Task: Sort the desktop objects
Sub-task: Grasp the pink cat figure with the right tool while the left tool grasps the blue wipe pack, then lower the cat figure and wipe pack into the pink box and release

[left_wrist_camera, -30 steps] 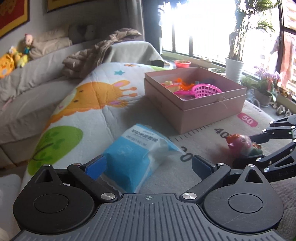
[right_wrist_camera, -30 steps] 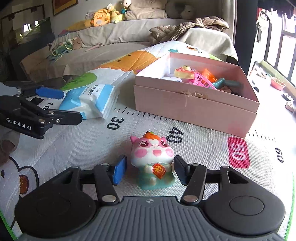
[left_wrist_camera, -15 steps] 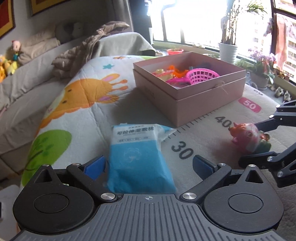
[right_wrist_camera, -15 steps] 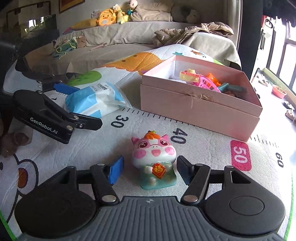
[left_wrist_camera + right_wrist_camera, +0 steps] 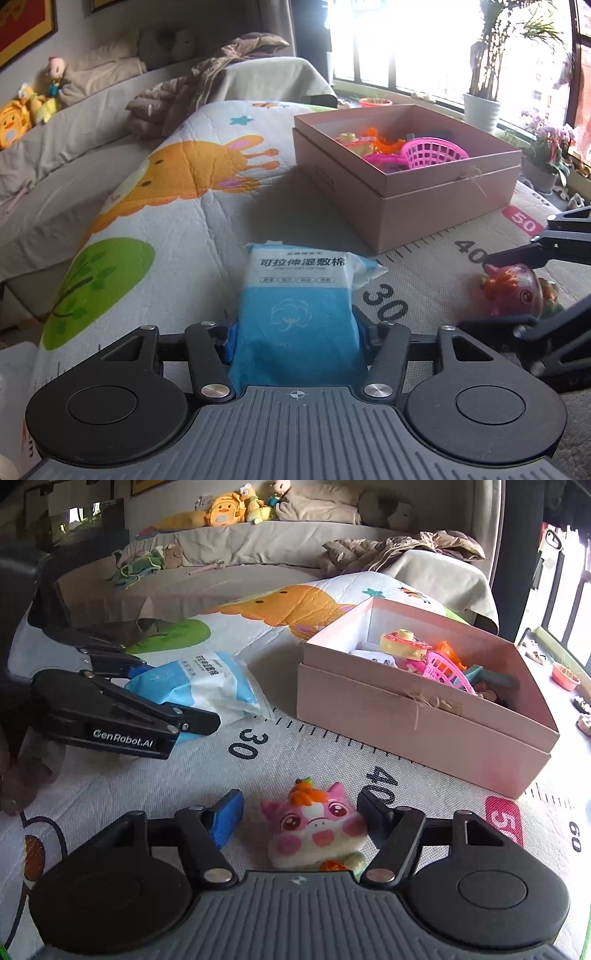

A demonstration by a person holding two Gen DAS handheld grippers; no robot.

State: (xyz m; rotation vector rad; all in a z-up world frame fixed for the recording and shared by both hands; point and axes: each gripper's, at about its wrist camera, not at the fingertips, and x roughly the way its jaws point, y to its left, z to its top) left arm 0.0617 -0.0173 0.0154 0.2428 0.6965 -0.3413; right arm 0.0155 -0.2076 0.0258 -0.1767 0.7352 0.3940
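A blue and white wet-cotton pack (image 5: pixel 299 295) lies on the printed mat, and my left gripper (image 5: pixel 295 332) is shut on its near end; it also shows in the right wrist view (image 5: pixel 207 683). A pink pig toy (image 5: pixel 314 830) stands between the fingers of my right gripper (image 5: pixel 299 812), which is open around it, its right finger touching the toy and a gap on the left. The toy shows at the right in the left wrist view (image 5: pixel 517 291). A pink cardboard box (image 5: pixel 417 709) (image 5: pixel 406 192) holds several plastic toys, among them a pink basket (image 5: pixel 432 153).
The printed mat (image 5: pixel 166 221) with ruler numbers covers the surface. A grey sofa (image 5: pixel 240 546) with plush toys and a crumpled jacket (image 5: pixel 399 550) stands behind. Potted plants (image 5: pixel 480 107) line the window ledge past the box.
My left gripper has moved forward over the pack and shut on it. My right gripper has moved in around the pig toy, whose head now tilts toward the camera.
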